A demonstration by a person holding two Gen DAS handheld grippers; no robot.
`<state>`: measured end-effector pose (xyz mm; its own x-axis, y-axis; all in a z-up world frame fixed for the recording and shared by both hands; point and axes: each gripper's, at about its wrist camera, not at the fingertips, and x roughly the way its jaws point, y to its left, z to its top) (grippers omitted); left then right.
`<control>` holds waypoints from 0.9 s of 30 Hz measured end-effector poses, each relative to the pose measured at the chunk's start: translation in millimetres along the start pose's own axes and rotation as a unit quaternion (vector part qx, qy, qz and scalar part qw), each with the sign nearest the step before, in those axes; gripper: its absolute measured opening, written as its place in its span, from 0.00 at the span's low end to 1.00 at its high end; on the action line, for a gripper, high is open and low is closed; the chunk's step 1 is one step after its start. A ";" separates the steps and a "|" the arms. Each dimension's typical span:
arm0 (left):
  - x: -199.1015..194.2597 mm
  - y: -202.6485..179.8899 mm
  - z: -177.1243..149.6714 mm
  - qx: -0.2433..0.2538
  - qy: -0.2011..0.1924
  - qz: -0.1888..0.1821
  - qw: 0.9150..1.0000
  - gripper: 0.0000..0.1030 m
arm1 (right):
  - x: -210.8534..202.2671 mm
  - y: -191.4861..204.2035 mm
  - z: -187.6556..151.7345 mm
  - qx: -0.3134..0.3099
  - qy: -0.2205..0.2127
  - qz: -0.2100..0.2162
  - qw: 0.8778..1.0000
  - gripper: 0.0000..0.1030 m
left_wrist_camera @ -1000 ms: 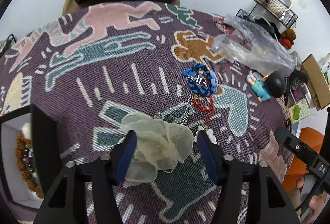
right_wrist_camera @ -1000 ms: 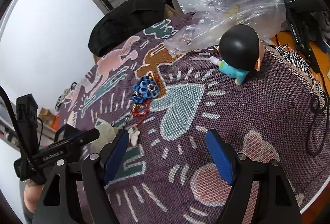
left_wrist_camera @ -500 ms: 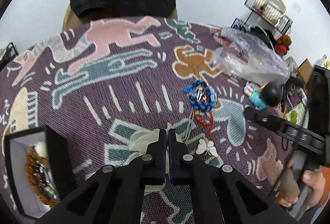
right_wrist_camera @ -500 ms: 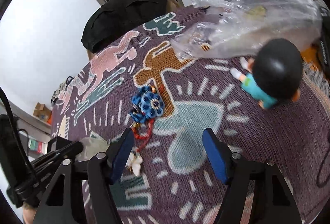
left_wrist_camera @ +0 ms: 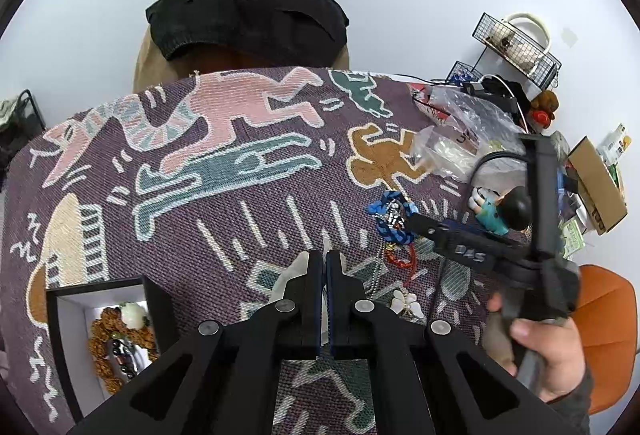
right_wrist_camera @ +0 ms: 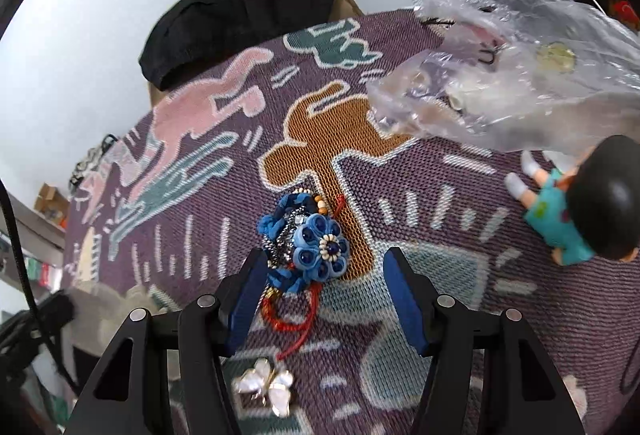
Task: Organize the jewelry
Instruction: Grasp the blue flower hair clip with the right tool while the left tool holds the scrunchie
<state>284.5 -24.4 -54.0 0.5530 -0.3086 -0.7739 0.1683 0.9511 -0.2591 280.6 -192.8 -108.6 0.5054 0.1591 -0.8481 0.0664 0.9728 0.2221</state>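
Currently the left hand-held gripper [left_wrist_camera: 324, 262] has its jaws together, clamped on the pale pouch [left_wrist_camera: 291, 275], only a sliver of which shows at 9 o'clock of the tips. Right hand-held gripper [right_wrist_camera: 325, 289] has jaws wide apart, hovering low over the blue flower piece [right_wrist_camera: 316, 253]; the flower sits between the pads, nearer the left one, not touching as far as I can tell.

Doing the step well, my read:
- Right: centre on the flower before closing. Red cord [right_wrist_camera: 294, 319] runs out at 6 o'clock and looks tangled with the blue braid, so expect it to trail; lift slowly.
- Pads should bite the flower body, not the loose chain at 10 o'clock of it.
- Left: keep the pouch pinched by its rim so the mouth can be opened for the drop. Thin fabric, likely to slip.
- White butterfly brooch [right_wrist_camera: 266, 387] lies at 6 o'clock, just behind the right tips; don't drag the cord across it.

Counts:
- Hand-held grippers: 2
- Pouch: 1
- Blue flower piece with red cord: 1 cluster; can't tell if separate items
- Butterfly brooch: 1
- Box [left_wrist_camera: 72, 311] at 8 o'clock of left gripper: 1, holding an amber bead string [left_wrist_camera: 106, 345]
- Doll [right_wrist_camera: 580, 213]: 1
- Plastic bag [right_wrist_camera: 516, 75]: 1
- Desk [left_wrist_camera: 240, 203] with patterned cloth: 1
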 end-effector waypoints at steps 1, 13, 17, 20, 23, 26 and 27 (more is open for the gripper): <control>0.1 1.2 0.5 -0.001 0.000 0.000 1.000 0.01 | 6.0 1.4 0.3 -0.003 0.002 -0.010 1.000 0.41; -15.4 -6.5 6.3 -0.007 -0.015 -0.030 0.999 0.01 | -28.8 -6.9 -1.1 0.003 -0.019 0.017 1.000 0.10; -27.7 -11.8 9.2 -0.006 -0.026 -0.037 0.999 0.01 | -48.6 -4.1 2.0 -0.004 -0.029 0.022 0.999 0.10; -37.5 -13.9 11.0 -0.004 -0.036 -0.040 0.999 0.01 | -65.6 0.6 4.2 -0.015 -0.040 0.021 0.999 0.10; -48.9 -15.3 12.4 -0.003 -0.046 -0.042 0.998 0.01 | -81.5 5.1 4.1 -0.027 -0.050 0.023 0.998 0.10; -60.9 -15.8 13.2 -0.002 -0.057 -0.043 0.997 0.01 | -95.2 10.2 4.9 -0.035 -0.059 0.030 0.997 0.10; -65.2 -15.7 13.4 -0.002 -0.061 -0.043 0.997 0.01 | -99.6 12.2 5.3 -0.038 -0.062 0.032 0.997 0.10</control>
<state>256.7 -19.0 8.3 0.6318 -0.3856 -0.6724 0.2173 0.9208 -0.3238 235.6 -197.7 -18.9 0.6096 0.2044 -0.7659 -0.0323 0.9718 0.2336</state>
